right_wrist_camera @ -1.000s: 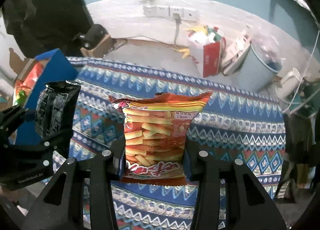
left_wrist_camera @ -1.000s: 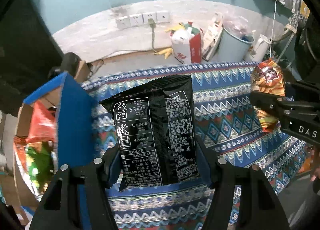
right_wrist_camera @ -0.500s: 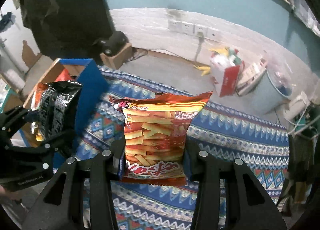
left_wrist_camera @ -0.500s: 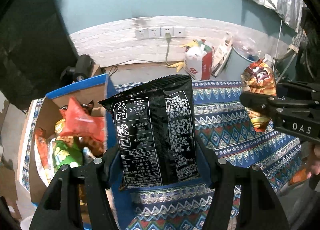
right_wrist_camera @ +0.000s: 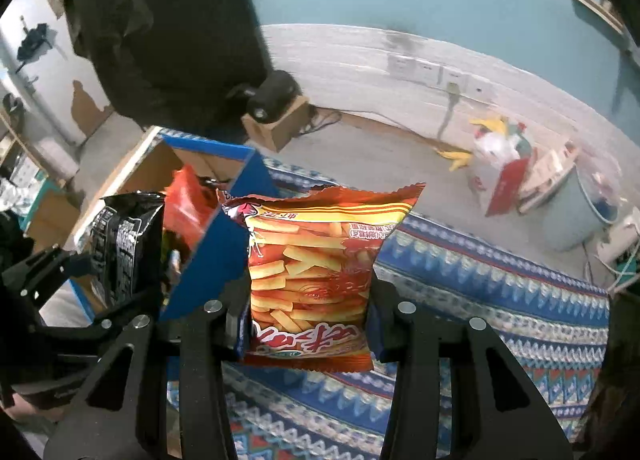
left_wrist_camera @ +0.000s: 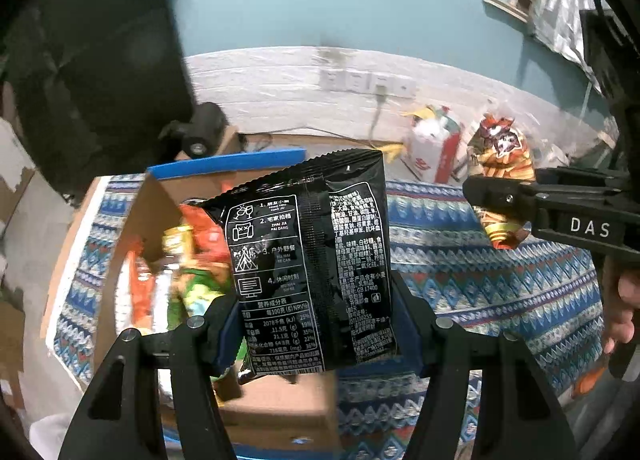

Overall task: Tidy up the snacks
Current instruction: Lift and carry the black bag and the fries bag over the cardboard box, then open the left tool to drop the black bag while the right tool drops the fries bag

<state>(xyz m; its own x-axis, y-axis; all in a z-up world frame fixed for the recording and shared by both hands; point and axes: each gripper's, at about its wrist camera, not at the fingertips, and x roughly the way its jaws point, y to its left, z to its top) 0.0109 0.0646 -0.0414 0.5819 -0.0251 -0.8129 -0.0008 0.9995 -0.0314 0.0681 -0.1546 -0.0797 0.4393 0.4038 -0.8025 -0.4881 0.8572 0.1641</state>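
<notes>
My left gripper (left_wrist_camera: 316,324) is shut on a black snack bag (left_wrist_camera: 312,252) and holds it upright above the open cardboard box (left_wrist_camera: 160,196), which holds several red, orange and green snack bags (left_wrist_camera: 192,260). My right gripper (right_wrist_camera: 308,312) is shut on an orange fries bag (right_wrist_camera: 312,268) and holds it above the patterned cloth, just right of the box's blue flap (right_wrist_camera: 216,244). The right gripper (left_wrist_camera: 520,200) with its orange bag (left_wrist_camera: 500,152) shows at the right of the left wrist view. The black bag (right_wrist_camera: 124,244) shows at the left of the right wrist view.
A blue patterned cloth (right_wrist_camera: 500,300) covers the table. Beyond it on the floor stand a red-and-white bag (right_wrist_camera: 504,168), a pale bucket (right_wrist_camera: 576,212) and a small box with a black device (right_wrist_camera: 276,116). A wall with sockets (left_wrist_camera: 368,82) is behind.
Both grippers have moved left and up with their bags. The left gripper now holds the black bag over the open box; the box's inside has come into view.
</notes>
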